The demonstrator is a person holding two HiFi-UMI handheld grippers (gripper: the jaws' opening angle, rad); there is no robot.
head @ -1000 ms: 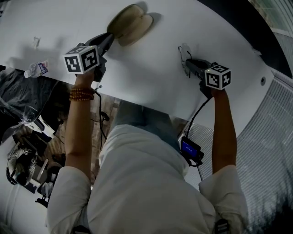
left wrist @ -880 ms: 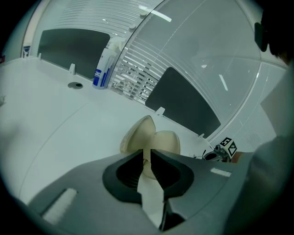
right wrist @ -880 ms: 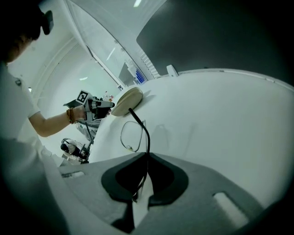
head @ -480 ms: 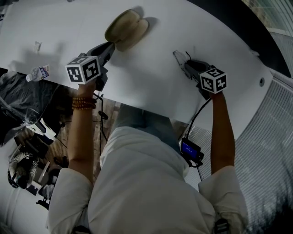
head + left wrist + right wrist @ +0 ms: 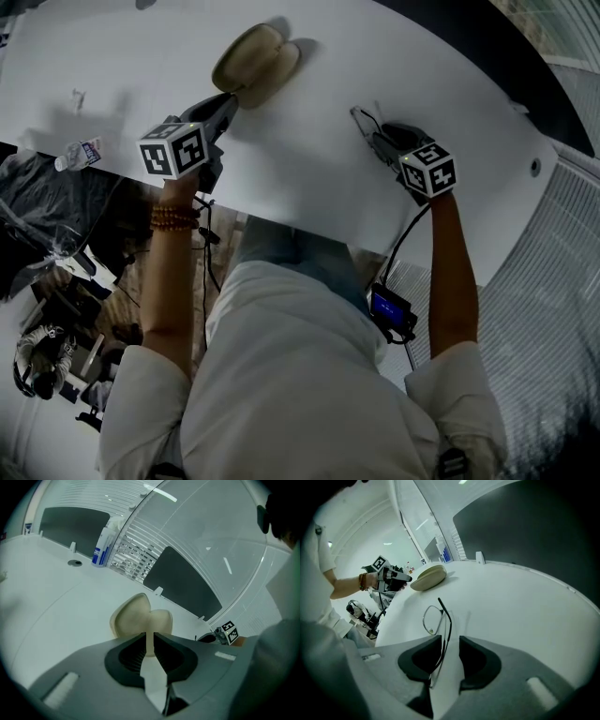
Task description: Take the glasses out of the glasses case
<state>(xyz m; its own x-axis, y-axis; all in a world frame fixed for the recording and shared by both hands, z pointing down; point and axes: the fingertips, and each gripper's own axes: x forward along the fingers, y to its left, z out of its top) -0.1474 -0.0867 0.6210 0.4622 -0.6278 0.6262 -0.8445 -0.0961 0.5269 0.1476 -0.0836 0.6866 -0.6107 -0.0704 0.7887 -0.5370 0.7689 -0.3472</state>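
Two tools at work, both low over the white surface (image 5: 319, 178). Left tool (image 5: 150, 645): jaws almost together, clamped on the near rim of the case (image 5: 255, 58), with a thin cream strip of it showing between the pads. The case lies open like a clam shell, nothing visible inside it. Right tool (image 5: 450, 654): jaws have just been opening and stand apart, pads clear of the glasses (image 5: 432, 619), one temple of which runs up through the gap. The glasses rest on the surface, well apart from the case, toward the person's right. Judgement: the extraction itself looks done; the step in hand is the release (set-down on the right side). Next move, as I read it: draw the right tool back along its own line with jaws wide, so neither pad snags the thin temple and drags the frame; lifting slightly first would be safer. The left tool can then let go of the rim. Whether the frame lies flat or tilted I cannot tell.
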